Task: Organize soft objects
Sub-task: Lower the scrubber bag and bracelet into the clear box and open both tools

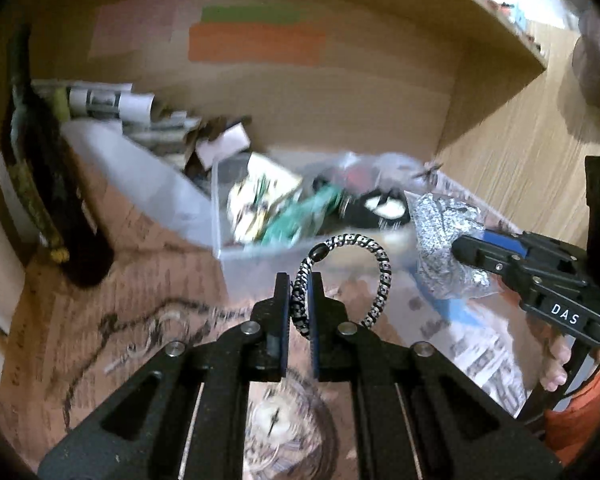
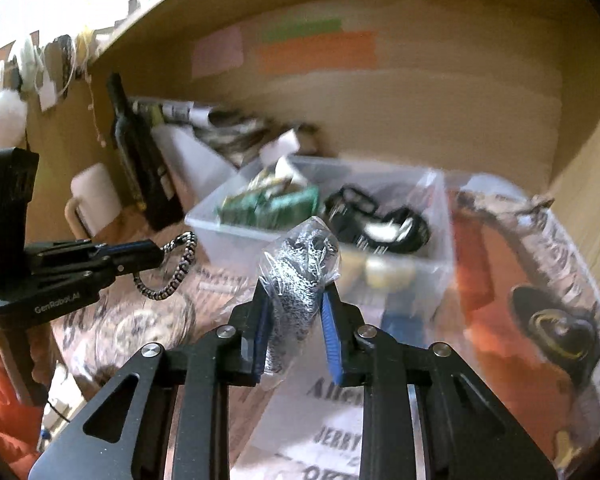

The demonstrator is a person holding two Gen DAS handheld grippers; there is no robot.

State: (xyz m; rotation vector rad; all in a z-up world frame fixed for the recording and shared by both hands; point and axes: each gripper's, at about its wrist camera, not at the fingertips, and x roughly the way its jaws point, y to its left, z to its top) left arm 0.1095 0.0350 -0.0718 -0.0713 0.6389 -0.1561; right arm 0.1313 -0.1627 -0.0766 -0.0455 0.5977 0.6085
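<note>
My left gripper (image 1: 299, 280) is shut on a black-and-white braided cord loop (image 1: 374, 266), held above the newspaper-covered surface in front of a clear plastic bin (image 1: 236, 256). It also shows in the right wrist view (image 2: 156, 254) with the cord loop (image 2: 180, 266) hanging from it. My right gripper (image 2: 294, 292) is shut on a clear bag of grey speckled fabric (image 2: 300, 264), held just before the clear plastic bin (image 2: 400, 272). In the left wrist view the right gripper (image 1: 466, 250) and its bag (image 1: 440, 232) are at the right.
The bin holds green packets (image 2: 272, 204) and black-and-white items (image 2: 380, 220). A dark bottle (image 2: 140, 156) and a white mug (image 2: 96, 196) stand at left. A clear bag with orange and black contents (image 2: 540, 300) lies at right. Cardboard walls enclose the space.
</note>
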